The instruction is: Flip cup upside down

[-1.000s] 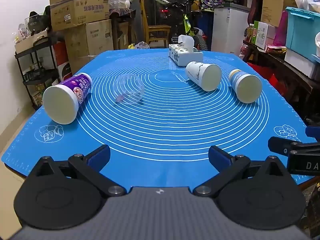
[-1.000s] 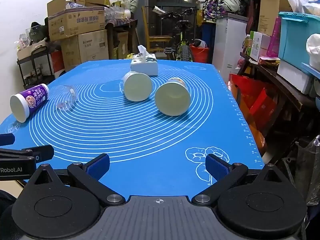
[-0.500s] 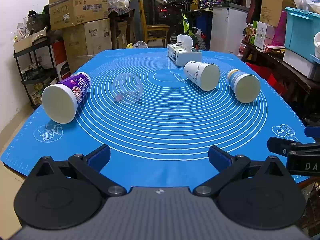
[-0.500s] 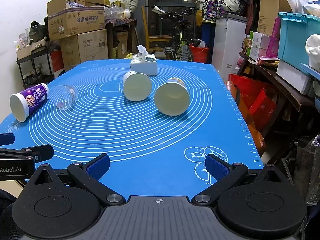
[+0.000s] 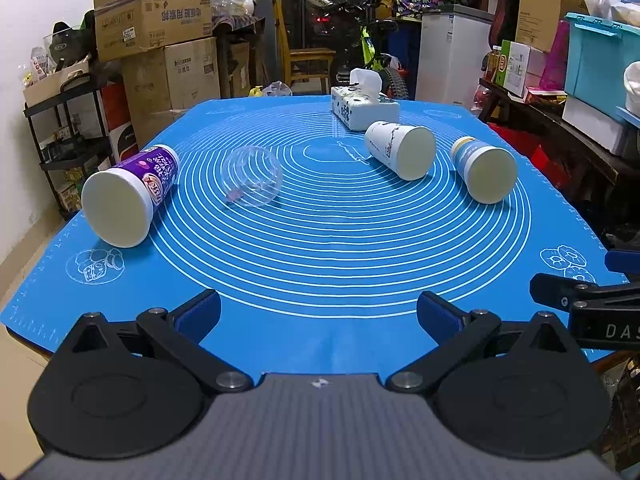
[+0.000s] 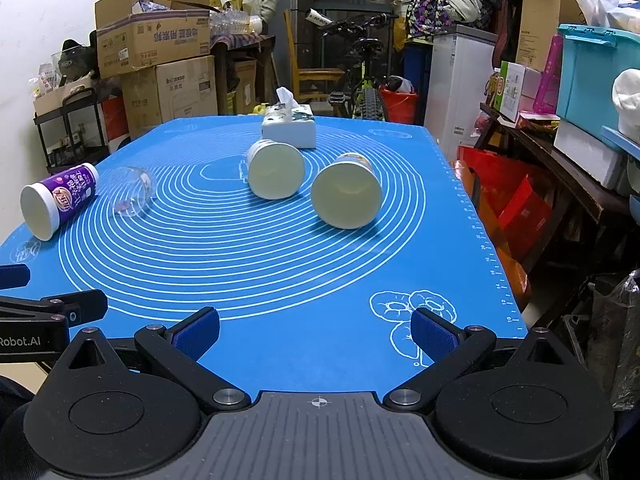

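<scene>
Several cups lie on their sides on the blue mat (image 5: 320,240), mouths toward me: a purple cup (image 5: 128,196) at left, a clear plastic cup (image 5: 252,176), a white cup (image 5: 400,150), and a blue-and-white cup (image 5: 482,168) at right. In the right wrist view I see the purple cup (image 6: 58,200), clear cup (image 6: 132,194), white cup (image 6: 276,168) and blue-and-white cup (image 6: 346,194). My left gripper (image 5: 318,314) is open and empty over the near mat edge. My right gripper (image 6: 316,334) is open and empty at the near right edge.
A tissue box (image 5: 362,106) stands at the far middle of the mat. Cardboard boxes (image 5: 156,32) and a black shelf (image 5: 72,128) stand at the left. A side table (image 6: 560,168) with bins and a white cabinet (image 5: 452,52) stand at the right.
Both views have drifted very slightly; the cups have not moved and both grippers stay open.
</scene>
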`<action>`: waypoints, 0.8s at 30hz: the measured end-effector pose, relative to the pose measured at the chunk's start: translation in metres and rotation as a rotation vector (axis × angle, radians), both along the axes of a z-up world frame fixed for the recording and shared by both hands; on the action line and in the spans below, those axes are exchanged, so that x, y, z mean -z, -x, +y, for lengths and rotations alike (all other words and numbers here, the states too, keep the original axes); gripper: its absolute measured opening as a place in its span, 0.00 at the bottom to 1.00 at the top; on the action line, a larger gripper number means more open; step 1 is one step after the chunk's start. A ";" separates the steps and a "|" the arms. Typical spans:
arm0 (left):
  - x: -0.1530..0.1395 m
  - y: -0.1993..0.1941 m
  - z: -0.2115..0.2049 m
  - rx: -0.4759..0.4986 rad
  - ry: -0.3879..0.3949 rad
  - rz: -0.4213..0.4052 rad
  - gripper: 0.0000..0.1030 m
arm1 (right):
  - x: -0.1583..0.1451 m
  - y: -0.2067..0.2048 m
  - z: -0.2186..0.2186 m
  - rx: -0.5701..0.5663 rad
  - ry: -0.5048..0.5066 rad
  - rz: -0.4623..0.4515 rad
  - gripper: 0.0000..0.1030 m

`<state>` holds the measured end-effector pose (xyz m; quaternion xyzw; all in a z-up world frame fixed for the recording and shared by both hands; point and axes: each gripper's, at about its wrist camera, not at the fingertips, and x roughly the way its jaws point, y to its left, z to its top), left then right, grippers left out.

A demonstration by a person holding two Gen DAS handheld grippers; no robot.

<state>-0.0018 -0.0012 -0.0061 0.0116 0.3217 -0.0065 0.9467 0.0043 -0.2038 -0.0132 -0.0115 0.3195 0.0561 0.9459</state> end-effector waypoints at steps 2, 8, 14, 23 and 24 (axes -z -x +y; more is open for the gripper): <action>0.000 0.000 0.000 0.001 -0.002 0.000 1.00 | 0.001 -0.001 0.000 0.001 -0.001 0.000 0.98; 0.000 0.000 0.000 0.001 -0.012 -0.002 1.00 | 0.001 -0.001 0.001 0.002 -0.001 0.002 0.98; -0.001 0.000 0.000 0.003 -0.009 -0.010 1.00 | 0.001 0.000 0.000 0.002 0.000 0.002 0.98; -0.001 0.000 -0.001 0.009 -0.012 -0.012 1.00 | 0.001 -0.001 0.000 0.004 0.000 0.003 0.98; -0.001 0.001 -0.001 0.010 -0.012 -0.012 1.00 | 0.001 -0.001 0.000 0.003 0.000 0.003 0.98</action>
